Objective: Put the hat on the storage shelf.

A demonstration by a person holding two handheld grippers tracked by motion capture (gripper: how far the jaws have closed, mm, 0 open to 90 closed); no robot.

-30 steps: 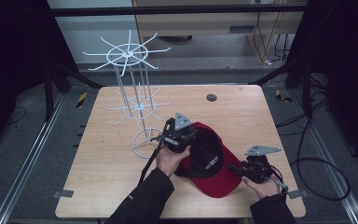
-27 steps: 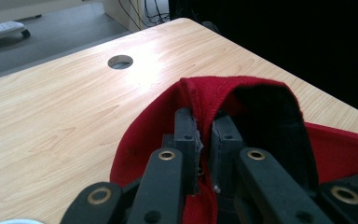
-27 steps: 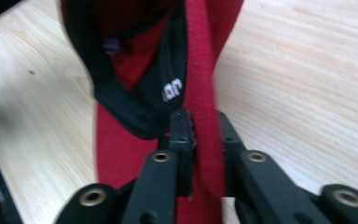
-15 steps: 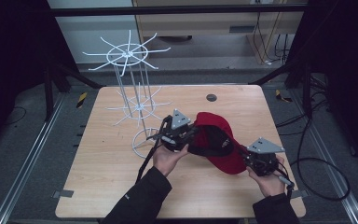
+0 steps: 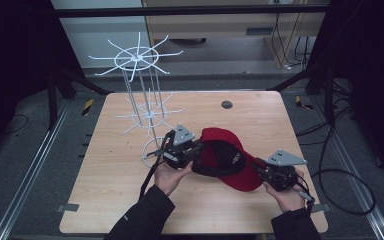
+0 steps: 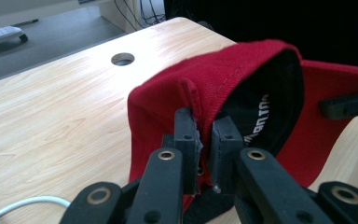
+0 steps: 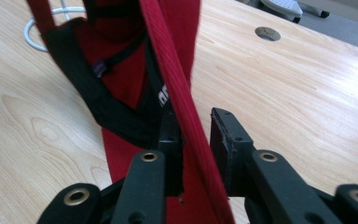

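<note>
Cap update: the red baseball cap [image 5: 227,157] has come up off the table [image 5: 105,200] since a second ago. Then it lay flat, crown down, between the hands; now it hangs between the two grippers, lifted and shifted toward the white wire hat rack [image 5: 145,107]. The right hand has also swung outward, so the brim end now points at the person's right.

My read: pick-up is done, carry to the rack is starting. No hook is engaged yet.

Left gripper [image 6: 204,140]: jaws clamped on the cap's back edge, fabric pinched tight between the pads; black lining with white lettering shows just beyond.

Right gripper [image 7: 196,135]: the brim edge runs between the jaws. It touches the left-hand pad, but there is a visible gap to the other pad. Looks like a loose or partial grip; I can't tell whether it is really pinching.

Pose, high view: left hand [image 5: 172,172] is palm-up under its gripper, forearm coming in from the bottom centre, near the rack's ring base [image 5: 152,150]. Right hand [image 5: 287,192] sits low near the table's right front edge, gripper aimed left at the cap.

Risk: if the right side slips, the cap hangs from the left pinch alone.
</note>
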